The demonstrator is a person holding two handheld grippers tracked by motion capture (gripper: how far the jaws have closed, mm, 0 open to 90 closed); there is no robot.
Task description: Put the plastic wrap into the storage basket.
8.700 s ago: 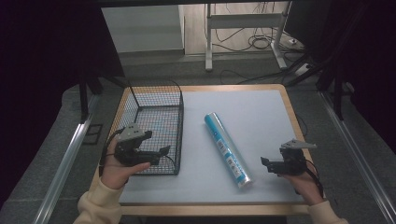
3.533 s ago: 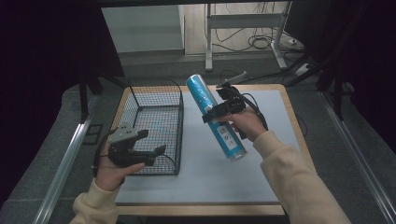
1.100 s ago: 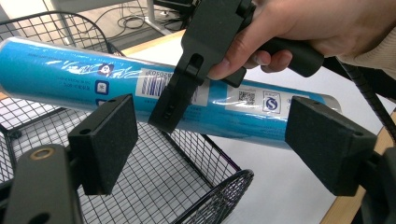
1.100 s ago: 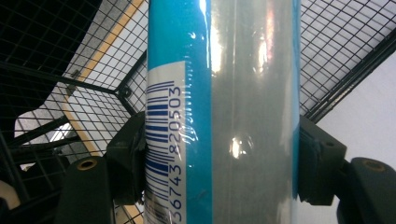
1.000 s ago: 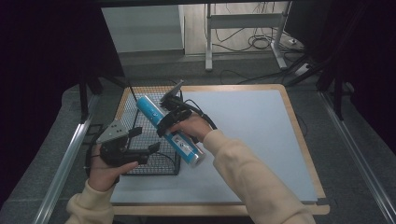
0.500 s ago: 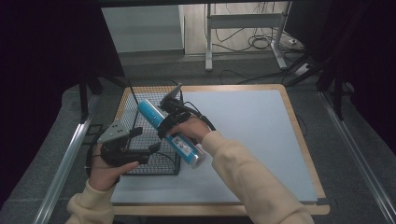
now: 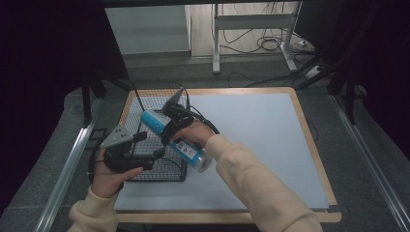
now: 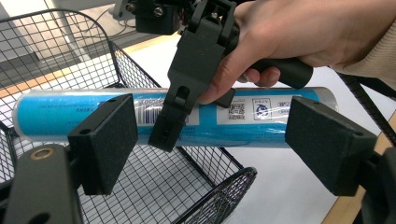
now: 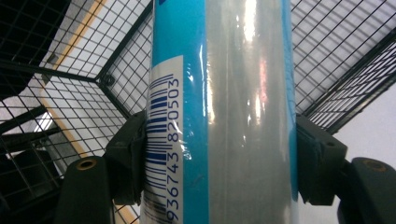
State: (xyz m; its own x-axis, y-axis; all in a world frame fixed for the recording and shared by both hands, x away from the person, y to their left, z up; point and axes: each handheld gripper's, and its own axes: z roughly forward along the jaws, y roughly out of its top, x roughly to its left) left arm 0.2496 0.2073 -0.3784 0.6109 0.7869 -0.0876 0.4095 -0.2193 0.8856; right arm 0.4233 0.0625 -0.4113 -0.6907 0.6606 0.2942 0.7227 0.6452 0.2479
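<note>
The high view gave the layout: the wire basket (image 7: pixel 157 140) stood at the table's (image 7: pixel 261 145) left side, and the blue tube (image 7: pixel 176 141) hung slantwise above the basket's right wall, one end over the mesh and the other end out over the pale table top. The right gripper (image 7: pixel 170 126) held it near the middle.

The right gripper view gave the grip itself: both black pads pressed flat on either side of the blue tube (image 9: pixel 224 112), clamped tight, with a barcode strip running along the wrap. Basket mesh (image 9: pixel 70 84) lay behind and below the tube.

The left gripper view showed the same hold from the side. The right gripper (image 8: pixel 187 93) came down from above onto the blue tube (image 8: pixel 70 114), which lay level across the frame, clear of the basket (image 8: pixel 56 56) floor. The left gripper's own pads stood wide apart with nothing between them touching either pad.

Pose: the right forearm reached diagonally from the bottom edge across to the basket, hand (image 7: pixel 196 133) wrapped round the handle, jaws pointing down and left. The left gripper (image 7: pixel 145 147) sat at the basket's near left corner, held level, jaws aimed toward the tube.
</note>
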